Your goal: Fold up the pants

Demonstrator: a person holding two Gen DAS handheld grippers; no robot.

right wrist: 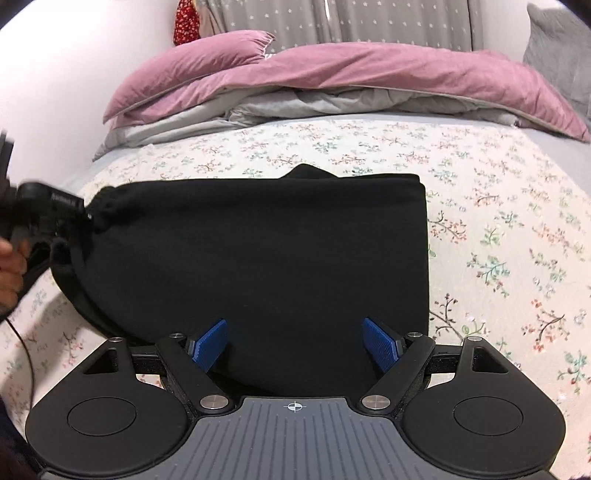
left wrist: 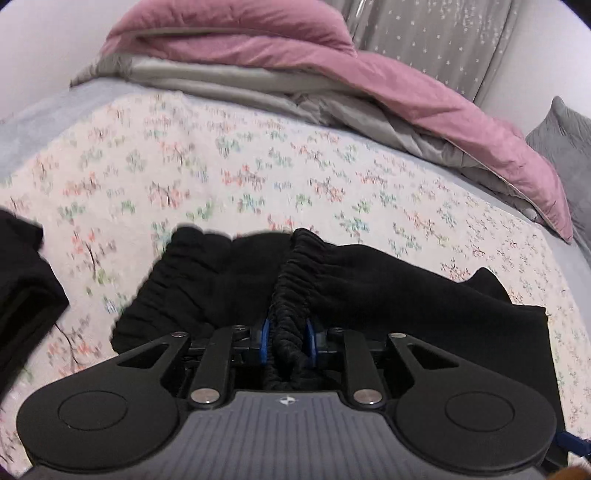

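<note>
A bed (right wrist: 480, 192) with a floral cover fills both views, set against a pale wall and a grey star-print curtain (right wrist: 332, 22). On it lie the black pants (right wrist: 258, 251), already folded into a thick block with a clean right edge; the gathered waistband (left wrist: 295, 273) sits at the left end.

The left hand-held gripper (left wrist: 290, 334) is clamped on that waistband, the elastic bunched between its blue pads. The right hand-held gripper (right wrist: 295, 343) hovers over the near edge of the pants with its jaws apart and nothing between them.

The main risk, as I judge it, is the fold coming undone: a pull on the waistband by the left one alone, with the rest unheld, could drag the top layers off the lower ones and skew the block. The elastic is lumpy, so it may also slip out of the clamp or spring back bunched when let go. If the right one bites only the upper layer at the near edge, the stack may separate when lifted.

Around it, a pink duvet (right wrist: 369, 74) with grey lining is heaped along the far side of the bed, well apart from the pants, and a grey cushion (left wrist: 565, 136) lies off to the right. In the left wrist view another dark folded cloth (left wrist: 22, 288) lies at the left edge, near enough to catch a wide swing. A cable (right wrist: 22, 343) trails over the cover beside the left hand-held gripper and could snag
</note>
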